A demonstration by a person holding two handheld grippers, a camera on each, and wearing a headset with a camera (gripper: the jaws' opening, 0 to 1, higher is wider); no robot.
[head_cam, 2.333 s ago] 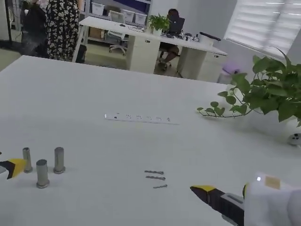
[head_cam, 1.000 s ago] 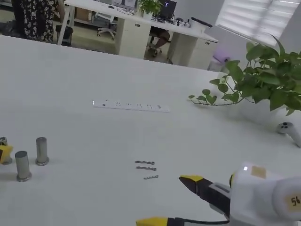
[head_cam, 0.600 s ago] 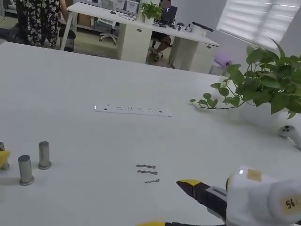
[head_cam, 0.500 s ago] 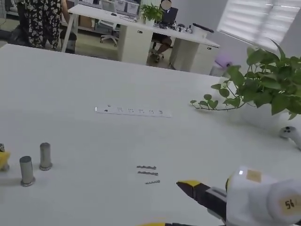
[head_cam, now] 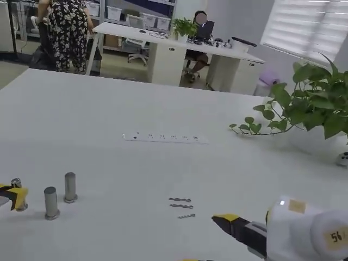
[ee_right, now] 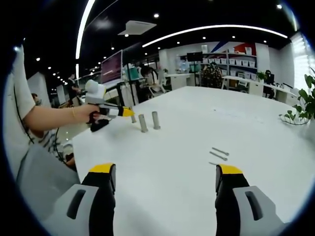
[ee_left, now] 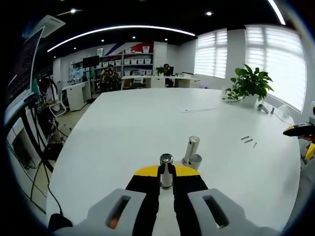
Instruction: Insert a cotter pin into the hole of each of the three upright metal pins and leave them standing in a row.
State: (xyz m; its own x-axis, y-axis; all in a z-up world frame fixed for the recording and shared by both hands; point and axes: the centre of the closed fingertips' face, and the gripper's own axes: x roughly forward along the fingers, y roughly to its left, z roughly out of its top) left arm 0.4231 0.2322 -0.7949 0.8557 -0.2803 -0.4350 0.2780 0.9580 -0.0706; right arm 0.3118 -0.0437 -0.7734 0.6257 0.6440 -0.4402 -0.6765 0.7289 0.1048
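Jaws of the left gripper (ee_left: 166,173) are clamping one upright metal pin (ee_left: 166,160) on the table (head_cam: 163,168). Two other pins (head_cam: 50,202) are standing just beside it, three cotter pins (head_cam: 180,206) are lying farther right, and the right gripper (ee_right: 166,170) is hovering near them, spread wide.

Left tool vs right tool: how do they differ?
The left tool is shut on a metal pin; the right tool is open, empty. The left tool sits by the two free pins; the right tool is near the cotter pins, not touching. Both have yellow-tipped black jaws.
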